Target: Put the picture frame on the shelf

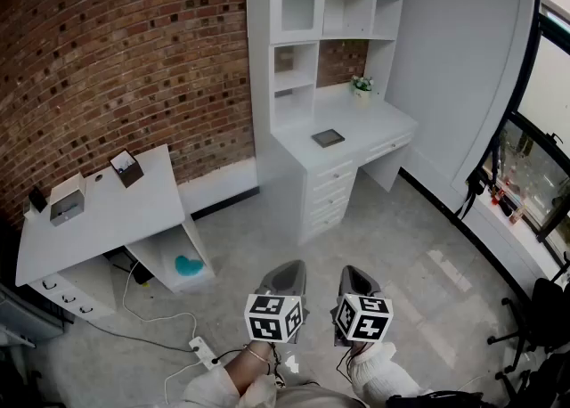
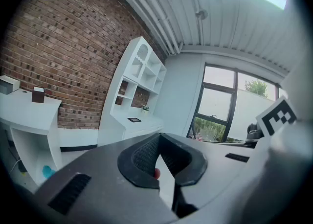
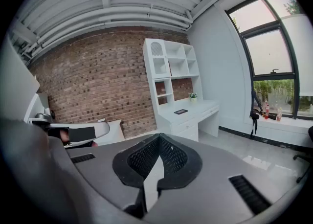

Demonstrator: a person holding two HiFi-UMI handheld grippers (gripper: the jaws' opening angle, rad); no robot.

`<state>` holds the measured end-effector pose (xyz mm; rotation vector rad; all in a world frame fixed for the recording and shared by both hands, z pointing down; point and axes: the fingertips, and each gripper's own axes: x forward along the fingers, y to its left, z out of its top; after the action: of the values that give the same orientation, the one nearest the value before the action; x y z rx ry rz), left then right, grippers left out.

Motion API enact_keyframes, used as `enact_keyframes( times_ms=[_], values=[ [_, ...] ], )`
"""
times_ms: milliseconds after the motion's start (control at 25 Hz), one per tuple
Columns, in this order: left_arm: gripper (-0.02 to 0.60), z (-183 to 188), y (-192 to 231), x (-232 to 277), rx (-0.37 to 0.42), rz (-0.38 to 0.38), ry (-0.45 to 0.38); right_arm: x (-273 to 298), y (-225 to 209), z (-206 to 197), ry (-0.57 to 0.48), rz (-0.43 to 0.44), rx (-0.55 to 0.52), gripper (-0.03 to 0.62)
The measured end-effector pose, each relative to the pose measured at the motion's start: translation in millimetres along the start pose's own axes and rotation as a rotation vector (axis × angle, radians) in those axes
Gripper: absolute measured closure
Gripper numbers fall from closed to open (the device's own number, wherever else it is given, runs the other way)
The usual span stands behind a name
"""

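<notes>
The picture frame [image 1: 328, 137] is small and dark and lies flat on the white desk [image 1: 374, 126] under the tall white shelf unit [image 1: 307, 14], across the room. It also shows far off in the left gripper view as the frame [image 2: 134, 120] and in the right gripper view as the frame [image 3: 181, 112]. My left gripper [image 1: 289, 267] and right gripper [image 1: 353, 271] hang side by side low in the head view, above the floor and far from the desk. In its own view the left gripper [image 2: 159, 138] is shut on nothing. The right gripper [image 3: 159, 138] is shut and empty too.
A potted plant [image 1: 362, 87] stands at the back of the desk. A low white table [image 1: 107, 215] at the left carries small boxes, with a teal object [image 1: 187, 265] in its cubby. A power strip [image 1: 202, 352] and cables lie on the floor. Windows [image 1: 543, 112] and a chair [image 1: 539, 322] are at the right.
</notes>
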<state>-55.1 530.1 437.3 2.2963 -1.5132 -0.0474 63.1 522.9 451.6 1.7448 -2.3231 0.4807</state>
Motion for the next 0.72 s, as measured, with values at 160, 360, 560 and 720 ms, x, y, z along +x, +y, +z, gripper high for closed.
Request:
enact_keyframes(
  times_ms=[160,360,560,720],
  values=[
    [0.575,0,4,-2,0.004,0.001,0.001,2,3,-1,0.001,-0.001,-0.001,0.571],
    [0.575,0,14,-6,0.005,-0.002,0.005,4,13,-4,0.004,0.003,0.004,0.571],
    [0.575,2,27,-10,0.023,-0.015,0.011,11,27,-9,0.001,0.017,0.059,0.569],
    [0.575,0,36,-13,0.032,-0.027,0.017,10,32,-16,0.001,-0.005,0.077,0.569]
  ],
)
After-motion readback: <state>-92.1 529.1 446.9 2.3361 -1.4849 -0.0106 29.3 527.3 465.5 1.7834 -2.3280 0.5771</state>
